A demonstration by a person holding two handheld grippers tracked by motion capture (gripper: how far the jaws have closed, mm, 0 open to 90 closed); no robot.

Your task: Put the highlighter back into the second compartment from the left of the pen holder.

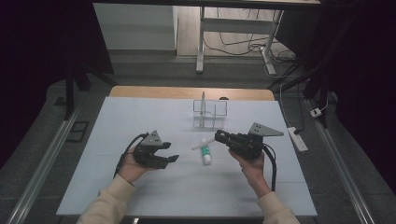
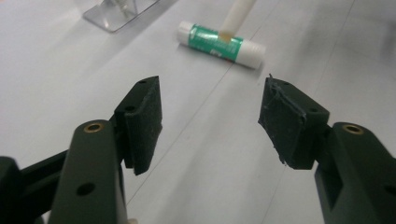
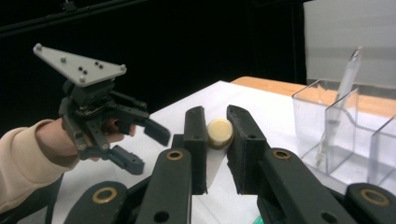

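Pale, matte sheeting covers the table [image 1: 140, 186], with dark floor around it and a desk frame and loose cables beyond. My right gripper [image 3: 216, 135] has its jaws pinched on a slim white stick [image 1: 201, 145] whose round tan end sits between the rubbery black pads; in the high view the stick juts toward the centre, crossing above a green-and-white tube [image 2: 220, 44] lying flat on the sheet. My left gripper [image 2: 210, 122] hangs with its jaws spread wide and nothing between them, aimed at that tube from nearby. My worry is the grip: the stick looks smooth, hard and round, held at one end only, so I judge it could pivot or slide out if I swing it. A clear, rigid acrylic holder [image 1: 210, 113] stands farther back with a thin pen-like rod [image 3: 343, 88] upright inside; a careless reach could tip it.
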